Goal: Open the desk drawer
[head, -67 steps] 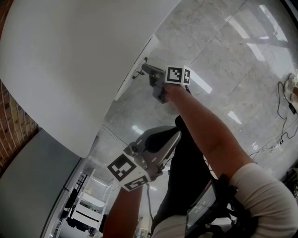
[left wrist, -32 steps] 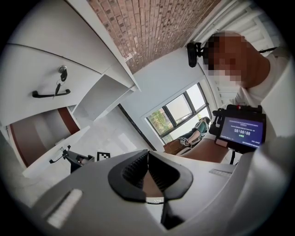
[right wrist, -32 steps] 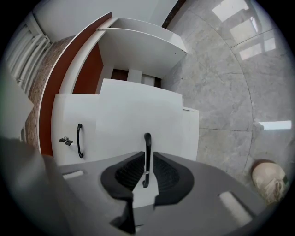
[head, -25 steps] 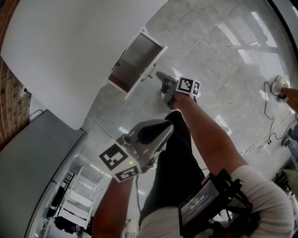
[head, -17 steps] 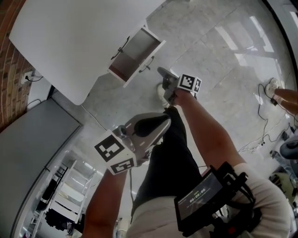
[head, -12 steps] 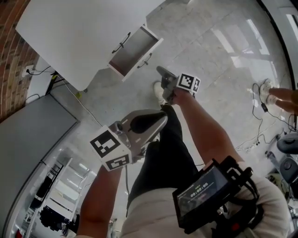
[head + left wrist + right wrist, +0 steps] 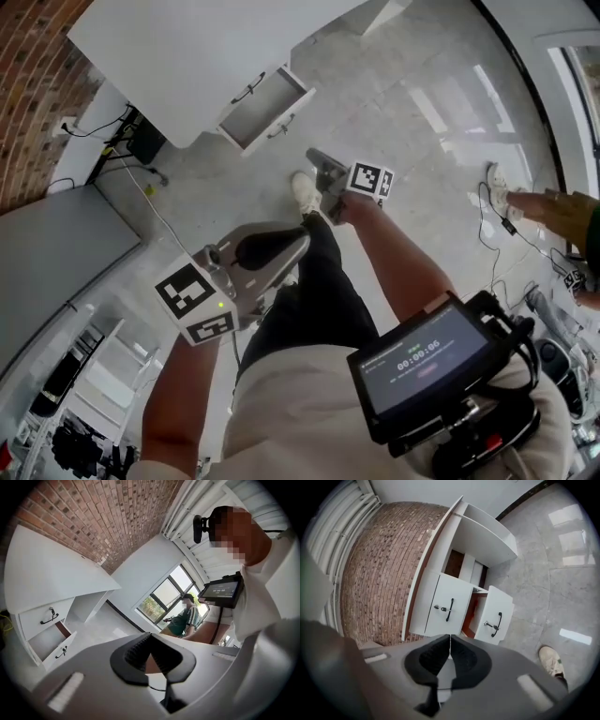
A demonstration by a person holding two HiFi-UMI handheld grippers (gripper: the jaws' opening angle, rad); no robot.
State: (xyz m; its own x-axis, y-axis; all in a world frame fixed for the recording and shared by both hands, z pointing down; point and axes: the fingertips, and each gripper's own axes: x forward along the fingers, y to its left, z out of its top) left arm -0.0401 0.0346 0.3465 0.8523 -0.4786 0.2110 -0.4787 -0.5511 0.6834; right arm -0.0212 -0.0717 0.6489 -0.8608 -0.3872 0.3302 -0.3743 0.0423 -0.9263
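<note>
The white desk point(image 7: 187, 56) stands at the upper left of the head view. Its lower drawer point(image 7: 265, 108) is pulled out, with the black handle point(image 7: 498, 618) free; the upper drawer point(image 7: 449, 605) is closed. My right gripper point(image 7: 316, 159) hangs shut and empty above the floor, well short of the open drawer, its pads point(image 7: 440, 654) pressed together. Lower in the head view my left gripper point(image 7: 302, 242) is held over the person's leg, also shut with nothing in it. The left gripper view has the open drawer point(image 7: 52, 645) far off at the left.
A brick wall point(image 7: 379, 564) backs the desk, and cables point(image 7: 112, 131) run down beside it. The person's shoe point(image 7: 304, 192) rests on the glossy tile floor point(image 7: 422, 112). A screen unit point(image 7: 427, 361) hangs at the chest. Another person point(image 7: 183, 616) stands by the window.
The drawer, closed with my right gripper at its handle 2.7 s ago, now stands open. The right gripper has let go, and both grippers have drawn back from the desk.
</note>
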